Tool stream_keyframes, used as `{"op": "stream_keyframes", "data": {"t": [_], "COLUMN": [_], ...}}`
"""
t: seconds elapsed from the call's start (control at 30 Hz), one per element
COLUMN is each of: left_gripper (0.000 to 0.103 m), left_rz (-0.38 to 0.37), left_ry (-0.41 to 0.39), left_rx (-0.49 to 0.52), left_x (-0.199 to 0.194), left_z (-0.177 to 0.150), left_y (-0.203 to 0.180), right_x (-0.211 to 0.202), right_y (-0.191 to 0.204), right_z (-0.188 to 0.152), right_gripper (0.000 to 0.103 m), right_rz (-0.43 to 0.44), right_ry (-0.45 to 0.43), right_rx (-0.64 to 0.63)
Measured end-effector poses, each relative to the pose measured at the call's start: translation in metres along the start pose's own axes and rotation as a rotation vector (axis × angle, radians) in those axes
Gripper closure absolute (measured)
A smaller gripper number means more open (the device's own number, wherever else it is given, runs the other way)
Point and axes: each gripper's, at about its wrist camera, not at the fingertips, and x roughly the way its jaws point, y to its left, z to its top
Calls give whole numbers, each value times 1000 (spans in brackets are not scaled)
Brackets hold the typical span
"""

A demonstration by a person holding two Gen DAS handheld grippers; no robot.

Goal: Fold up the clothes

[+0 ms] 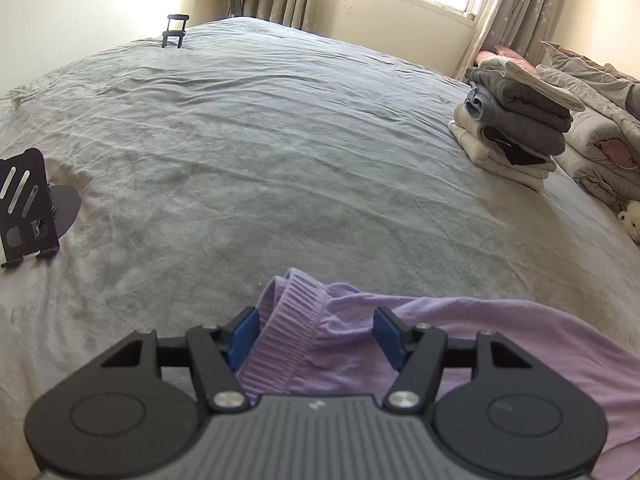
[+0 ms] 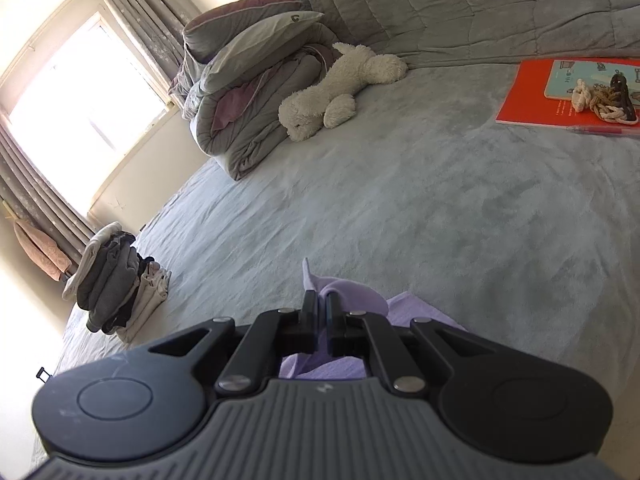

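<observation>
A lilac garment (image 1: 480,340) lies on the grey bed sheet (image 1: 260,140) at the near edge of the left wrist view. Its ribbed band (image 1: 288,312) sits between the blue pads of my left gripper (image 1: 316,320). The jaws stand apart, and the left pad is right beside the band without squeezing it. In the right wrist view my right gripper (image 2: 320,304) is shut on a fold of the same lilac garment (image 2: 352,296). A tip of fabric pokes out past the fingers, and more cloth hangs beneath them.
A stack of folded clothes (image 1: 516,124) (image 2: 120,280) stands near the window side. A black phone stand (image 1: 26,204) is at the left, another stand (image 1: 176,32) far back. Piled bedding (image 2: 248,92), a white plush toy (image 2: 340,88) and a red book (image 2: 560,92) lie beyond.
</observation>
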Motion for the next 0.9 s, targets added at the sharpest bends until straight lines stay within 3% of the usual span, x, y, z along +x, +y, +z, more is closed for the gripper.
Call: {"op": "stream_keyframes", "data": {"t": [0.17, 0.23, 0.33, 0.43, 0.57, 0.63, 0.73, 0.83, 0.9], "left_gripper": [39, 37, 28, 24, 15, 12, 9, 9, 9], "left_rz": [27, 30, 25, -3, -27, -36, -74, -121, -131], "left_ry": [6, 3, 0, -15, -68, -93, -92, -33, -19], "left_rx": [32, 24, 1, -16, 33, 75, 152, 215, 240], "left_x": [2, 1, -1, -9, -26, -32, -34, -25, -22], "left_z": [-2, -1, 1, 3, 3, -1, -12, -25, -30], "left_y": [-5, -5, -2, -3, -20, -32, -54, -74, -81], "right_x": [21, 17, 12, 7, 6, 9, 18, 26, 30], "right_y": [-7, -9, -13, -7, 30, 49, 76, 106, 116], "right_z": [0, -2, -2, -4, -36, -60, -98, -127, -138], "right_gripper": [98, 87, 86, 84, 78, 63, 62, 62, 62], "right_rz": [-137, -152, -162, -186, -35, 32, 88, 173, 204], "right_ry": [113, 94, 98, 86, 164, 214, 268, 325, 361], "right_rx": [18, 30, 58, 44, -90, -157, -269, -413, -422]}}
